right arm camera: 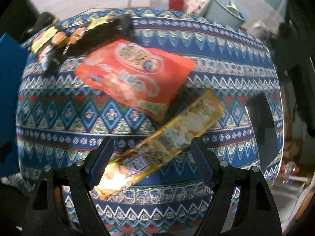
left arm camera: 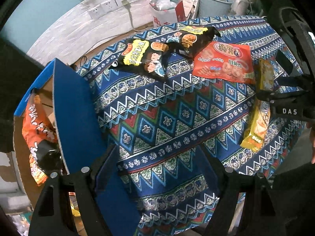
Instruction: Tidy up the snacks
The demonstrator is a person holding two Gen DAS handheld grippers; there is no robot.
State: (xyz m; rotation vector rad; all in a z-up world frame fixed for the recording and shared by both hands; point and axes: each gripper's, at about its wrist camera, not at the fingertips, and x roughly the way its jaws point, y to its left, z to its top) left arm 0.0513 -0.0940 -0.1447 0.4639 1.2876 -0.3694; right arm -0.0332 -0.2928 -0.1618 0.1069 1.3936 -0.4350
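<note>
Blue patterned cloth (left arm camera: 173,118) covers the whole table, and its middle band lies bare, giving open room between the box on the left and the snacks toward the far and right edges. The left gripper (left arm camera: 157,157) hangs over that bare stretch with jaws spread and nothing between them. Just beside its left finger stands the blue flap of a cardboard box (left arm camera: 74,108), tilted up along the table's left edge; inside the box lies an orange snack bag (left arm camera: 37,129) (partly in shadow). The right gripper (right arm camera: 151,153) has its jaws apart, straddling a long yellow snack pack (right arm camera: 167,143) that lies slantwise on the cloth; the pads do not visibly press on it. An orange-red snack bag (right arm camera: 135,72) lies just beyond, its near corner touching or overlapping the yellow pack's far end. Two black snack bags (left arm camera: 153,53) lie at the far edge, touching each other. Behind the table stand a pale bucket (left arm camera: 214,2) and a wall with sockets (left arm camera: 116,2).
</note>
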